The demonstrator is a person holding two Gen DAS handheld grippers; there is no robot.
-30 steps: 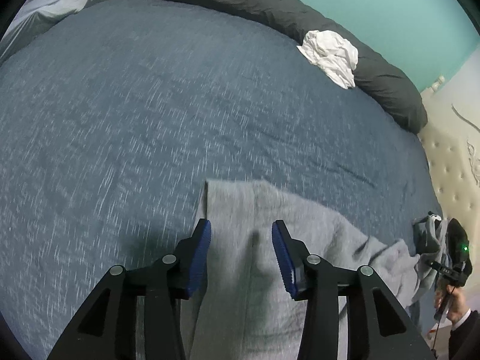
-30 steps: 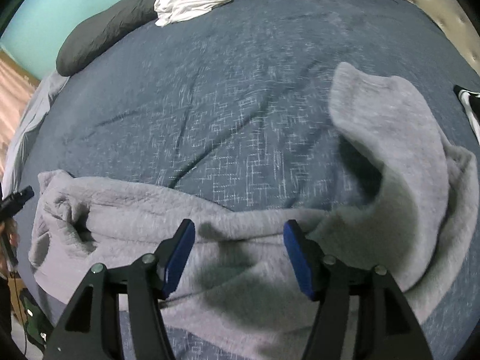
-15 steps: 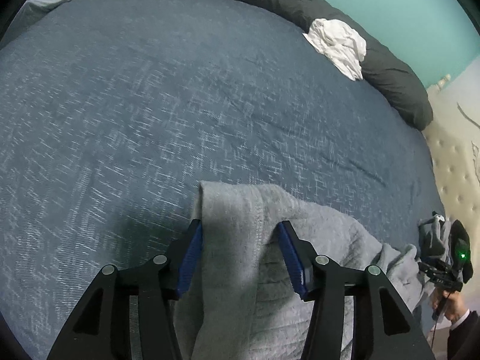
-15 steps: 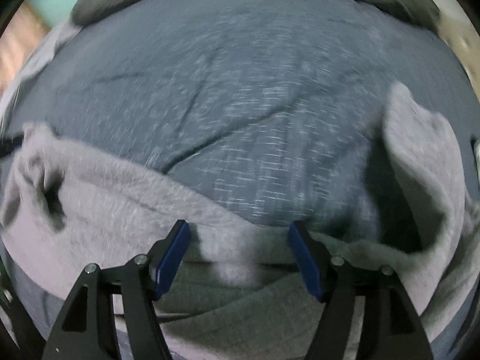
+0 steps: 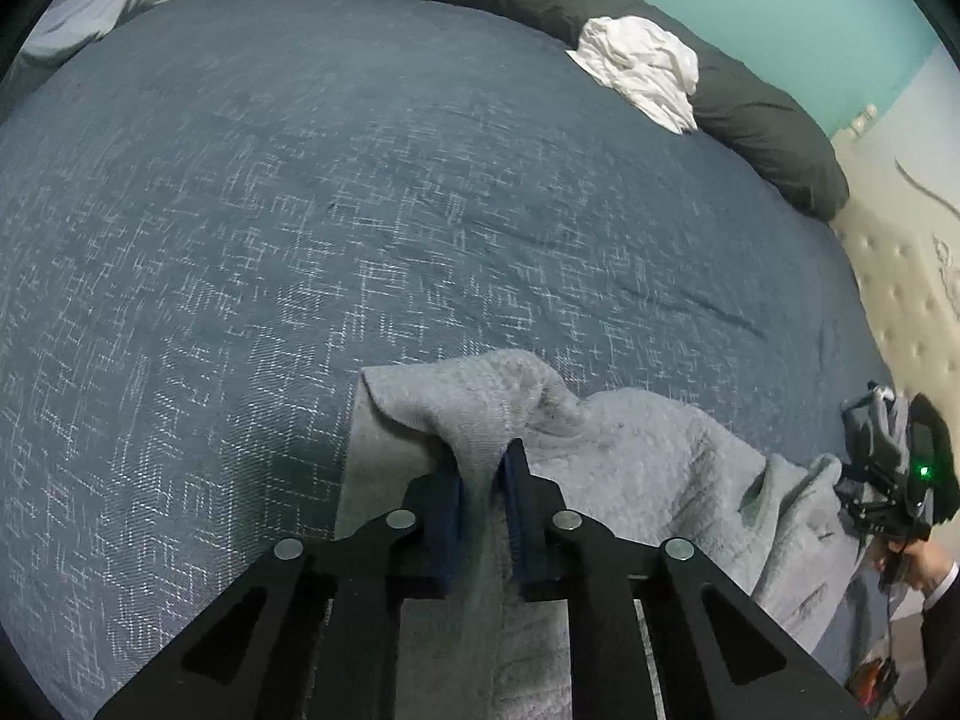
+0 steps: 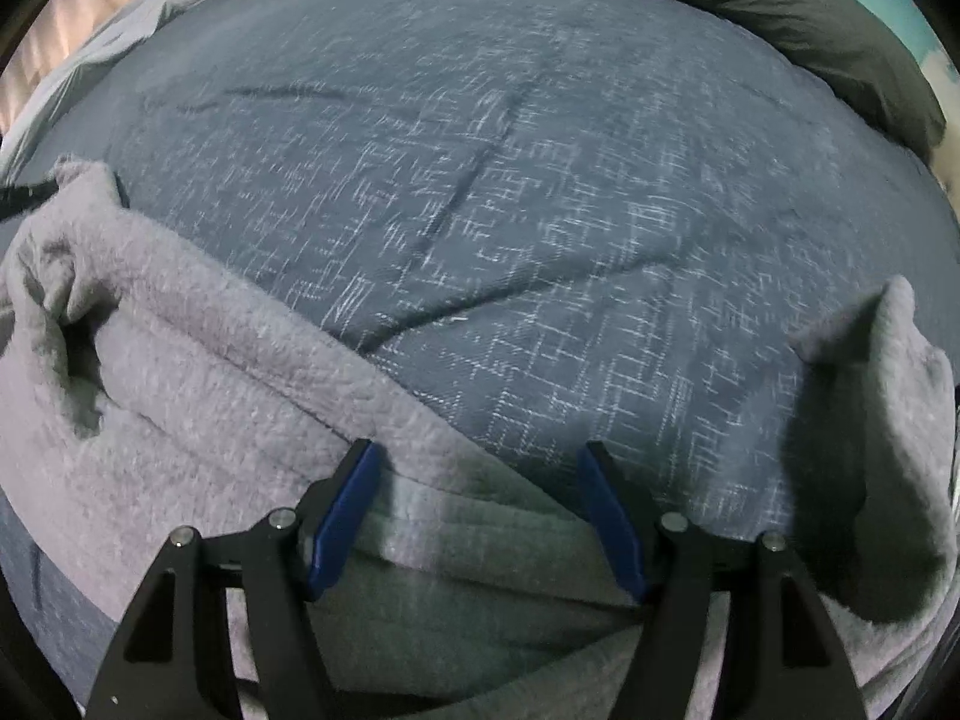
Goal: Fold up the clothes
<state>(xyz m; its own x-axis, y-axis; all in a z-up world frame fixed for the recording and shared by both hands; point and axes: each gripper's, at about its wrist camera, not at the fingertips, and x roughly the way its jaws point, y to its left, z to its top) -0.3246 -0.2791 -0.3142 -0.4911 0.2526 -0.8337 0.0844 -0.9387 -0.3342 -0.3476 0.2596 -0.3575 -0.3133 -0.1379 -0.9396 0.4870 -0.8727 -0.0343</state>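
Fuzzy, fleecy grey cloth garment [image 5: 630, 450] is seen on a matt, woven blue bedspread [image 5: 300, 210]; gripper pads [image 6: 342, 510] look smooth plastic.

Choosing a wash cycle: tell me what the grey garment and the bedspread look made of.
Grey garment: apparently fleece or brushed sweatshirt knit, matte; its nap looks fuzzy and it slumps in thick, soft folds. Bedspread: seemingly woven cotton-like cloth, matte dark blue; pale crosshatched threads show. Exact fibre can't be told from looks.

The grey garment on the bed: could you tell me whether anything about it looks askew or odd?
Yes: the grey garment lies bunched and rumpled across the blue bedspread, not flat. One edge is pinched up in the left gripper, and a loose end stands up on the right.
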